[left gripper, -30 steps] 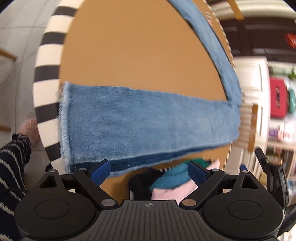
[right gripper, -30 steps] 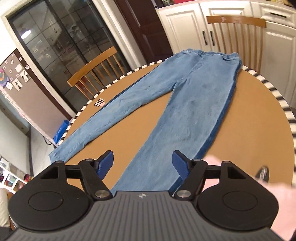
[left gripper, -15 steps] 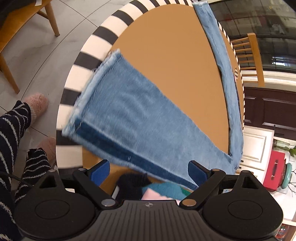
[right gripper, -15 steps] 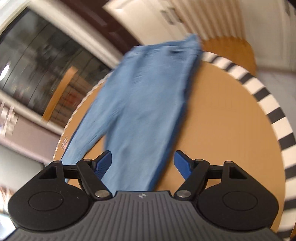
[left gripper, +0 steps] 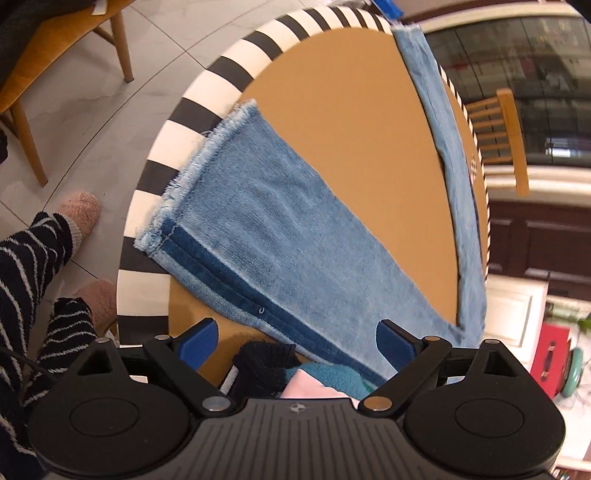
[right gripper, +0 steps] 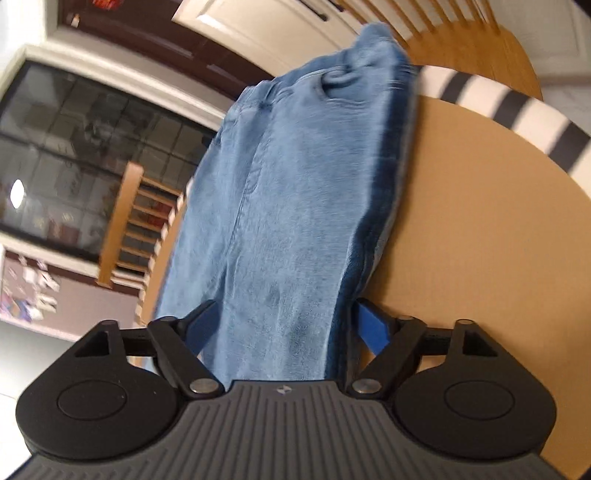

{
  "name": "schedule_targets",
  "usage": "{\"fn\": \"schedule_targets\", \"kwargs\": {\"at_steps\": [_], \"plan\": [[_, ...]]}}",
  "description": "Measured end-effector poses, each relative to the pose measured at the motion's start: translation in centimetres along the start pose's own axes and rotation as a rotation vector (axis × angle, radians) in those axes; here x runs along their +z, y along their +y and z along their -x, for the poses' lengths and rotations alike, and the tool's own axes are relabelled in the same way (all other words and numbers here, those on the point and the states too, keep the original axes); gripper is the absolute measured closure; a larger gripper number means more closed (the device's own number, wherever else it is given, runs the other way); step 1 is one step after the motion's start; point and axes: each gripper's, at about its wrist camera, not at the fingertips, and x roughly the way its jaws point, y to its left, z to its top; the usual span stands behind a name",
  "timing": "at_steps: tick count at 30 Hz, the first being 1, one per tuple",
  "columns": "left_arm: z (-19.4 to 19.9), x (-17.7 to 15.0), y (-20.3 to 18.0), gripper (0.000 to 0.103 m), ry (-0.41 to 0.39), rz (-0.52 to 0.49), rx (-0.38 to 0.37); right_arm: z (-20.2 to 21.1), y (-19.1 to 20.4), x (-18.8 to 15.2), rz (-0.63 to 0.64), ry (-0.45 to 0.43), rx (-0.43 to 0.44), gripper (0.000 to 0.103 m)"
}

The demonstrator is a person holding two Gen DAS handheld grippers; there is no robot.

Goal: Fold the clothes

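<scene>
jeans lie flat on the tabletop, near leg's hem pointing 10 o'clock; both claws released.

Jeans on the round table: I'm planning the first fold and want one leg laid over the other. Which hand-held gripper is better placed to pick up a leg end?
Probably the left hand-held gripper: its open jaws point toward the near leg's frayed hem. The right hand-held gripper sits open over the jeans nearer the waistband.

Place: a home dining room.
Table: a round table with a black-and-white striped rim filled the frame's centre.
Seating: wooden chairs stood at right and upper left.
Walls: white panelled cabinets ran along the top.
Floor: pale tiles at left.
</scene>
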Motion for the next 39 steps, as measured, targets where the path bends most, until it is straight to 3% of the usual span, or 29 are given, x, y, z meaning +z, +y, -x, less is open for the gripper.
{"fn": "schedule_targets", "kwargs": {"at_steps": [2,4,7,12,16,21,23,25,27,32,39], "plan": [[0.0,-0.2,0.5,0.008,-0.009,0.036,-0.026,-0.4,0.6,-0.3,0.039,0.007,-0.057,0.063],[-0.1,-0.6,1.1,0.009,-0.012,0.075,-0.053,-0.4,0.4,-0.2,0.025,0.022,-0.088,0.086],[-0.5,-1.4,1.8,0.009,-0.02,0.11,-0.089,0.0,-1.6,0.4,-0.091,0.051,-0.033,0.089],[-1.6,-1.9,2.6,0.01,-0.049,0.145,-0.095,0.3,-1.6,-0.2,-0.087,0.06,-0.032,0.09],[-2.3,-1.6,2.5,0.009,-0.1,0.152,-0.163,0.3,-1.5,-0.2,-0.085,0.059,-0.039,0.09],[-2.9,-2.2,1.6,0.003,-0.141,0.093,-0.175,0.2,-1.5,0.0,-0.1,0.058,-0.038,0.09],[-3.3,-1.8,1.5,0.017,-0.156,0.091,-0.193,0.1,-1.3,0.0,-0.093,0.059,-0.042,0.09],[-3.8,-1.3,1.8,0.06,-0.155,0.099,-0.193,0.1,-1.2,0.1,-0.089,0.061,-0.046,0.09],[-4.5,-0.6,2.5,0.091,-0.135,0.121,-0.173,0.1,-1.1,0.1,-0.081,0.063,-0.05,0.09],[-4.4,-0.1,2.6,0.093,-0.126,0.106,-0.156,-0.4,-0.1,0.2,-0.035,0.065,-0.082,0.093],[-1.9,1.3,2.5,0.096,-0.192,0.079,-0.177,0.2,0.7,-1.2,0.032,0.079,-0.106,0.097]]}}
